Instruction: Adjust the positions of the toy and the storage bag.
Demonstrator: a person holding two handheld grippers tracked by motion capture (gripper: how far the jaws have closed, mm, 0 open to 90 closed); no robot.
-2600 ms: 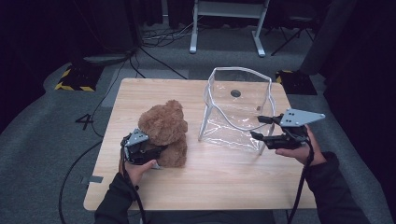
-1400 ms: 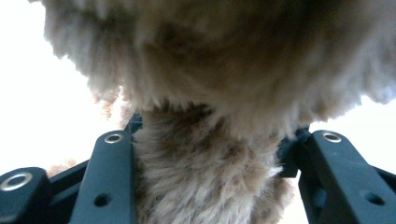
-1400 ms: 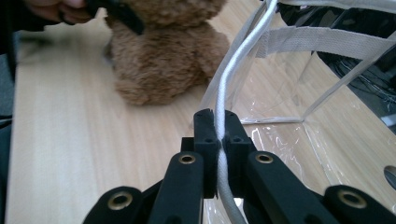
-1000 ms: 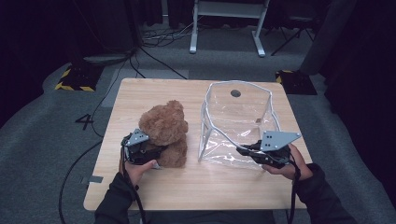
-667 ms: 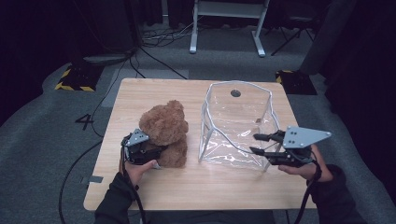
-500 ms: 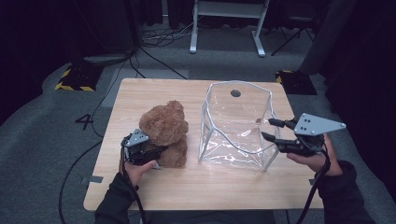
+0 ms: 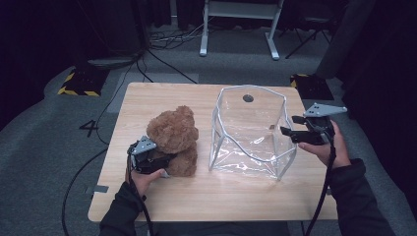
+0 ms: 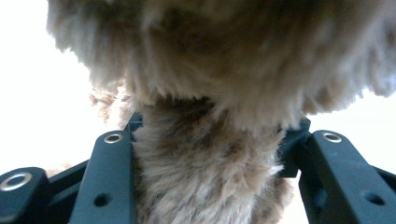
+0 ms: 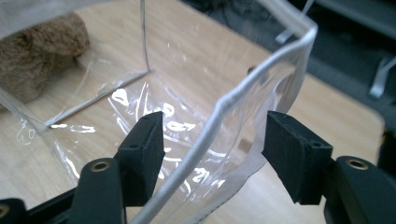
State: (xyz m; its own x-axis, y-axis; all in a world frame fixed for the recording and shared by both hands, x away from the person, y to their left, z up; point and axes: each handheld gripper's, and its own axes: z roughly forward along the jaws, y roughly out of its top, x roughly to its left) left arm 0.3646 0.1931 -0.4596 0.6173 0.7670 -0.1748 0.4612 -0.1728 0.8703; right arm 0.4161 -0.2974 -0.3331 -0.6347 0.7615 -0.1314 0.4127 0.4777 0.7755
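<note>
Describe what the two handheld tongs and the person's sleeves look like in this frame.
Both tongs, left and right, are black, each topped with a grey three-cornered plate and trailing a black cable. Close up, the jaws are dark moulded plastic with metal-ringed screw holes; the right pair ends in black block pads. The sleeves are dark.

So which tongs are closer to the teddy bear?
Left. The left tongs are clamped on the teddy bear. The right tongs are across the table, open around the rim of the clear bag.
</note>
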